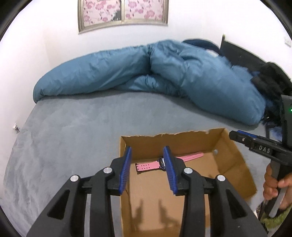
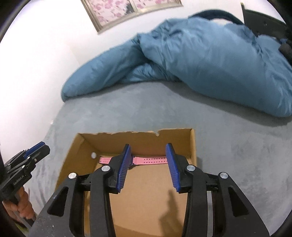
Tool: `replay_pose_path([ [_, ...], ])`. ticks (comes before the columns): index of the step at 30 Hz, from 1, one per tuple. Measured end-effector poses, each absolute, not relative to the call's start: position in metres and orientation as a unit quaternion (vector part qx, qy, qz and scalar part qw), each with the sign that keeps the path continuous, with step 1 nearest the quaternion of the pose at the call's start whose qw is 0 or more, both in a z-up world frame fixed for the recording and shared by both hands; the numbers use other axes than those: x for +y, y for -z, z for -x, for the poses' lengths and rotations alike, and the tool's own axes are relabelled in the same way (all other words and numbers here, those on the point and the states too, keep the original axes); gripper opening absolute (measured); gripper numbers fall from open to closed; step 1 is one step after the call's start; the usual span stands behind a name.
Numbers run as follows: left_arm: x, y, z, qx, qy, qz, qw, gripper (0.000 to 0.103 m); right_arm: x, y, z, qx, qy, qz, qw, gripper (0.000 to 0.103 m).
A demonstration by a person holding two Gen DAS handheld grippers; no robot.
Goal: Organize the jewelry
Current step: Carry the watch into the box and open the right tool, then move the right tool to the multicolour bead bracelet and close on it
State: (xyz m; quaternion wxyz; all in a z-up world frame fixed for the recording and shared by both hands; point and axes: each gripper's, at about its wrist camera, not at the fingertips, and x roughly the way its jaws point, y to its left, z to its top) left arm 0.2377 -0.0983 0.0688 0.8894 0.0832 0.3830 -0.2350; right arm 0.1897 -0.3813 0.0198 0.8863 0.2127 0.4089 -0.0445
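Note:
A pink-strapped watch (image 1: pixel 147 165) lies flat on the floor of an open cardboard box (image 1: pixel 173 144), near its far wall. My left gripper (image 1: pixel 147 148) hovers above the box, open, with nothing between its blue pads; its right finger hides part of the watch face. In the right wrist view the same watch (image 2: pixel 149 160) lies across the back of the box (image 2: pixel 109 139). My right gripper (image 2: pixel 148 145) hangs above it, open and empty. Each gripper shows at the edge of the other's view, held in a hand: the right gripper (image 1: pixel 237 135) and the left gripper (image 2: pixel 43 145).
The box sits on a grey bed sheet (image 1: pixel 73 127). A bunched blue duvet (image 1: pixel 164 73) lies along the far side against a white wall. Dark clothing (image 1: pixel 272 80) is piled at the far right. A floral-curtained window (image 1: pixel 124 12) is above.

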Motion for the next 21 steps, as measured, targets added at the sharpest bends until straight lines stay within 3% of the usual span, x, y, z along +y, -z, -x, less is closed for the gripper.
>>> replay_pose_path([
  [9, -0.036, -0.09, -0.178, 0.337, 0.248, -0.033, 0.908, 0.039, -0.42, -0.059, -0.119, 0.368, 0.051, -0.205, 0.905, 0.04],
  [21, 0.028, -0.043, -0.119, 0.356, 0.235, -0.014, 0.904, 0.039, -0.363, -0.033, -0.035, 0.374, 0.001, -0.153, 0.915, 0.045],
])
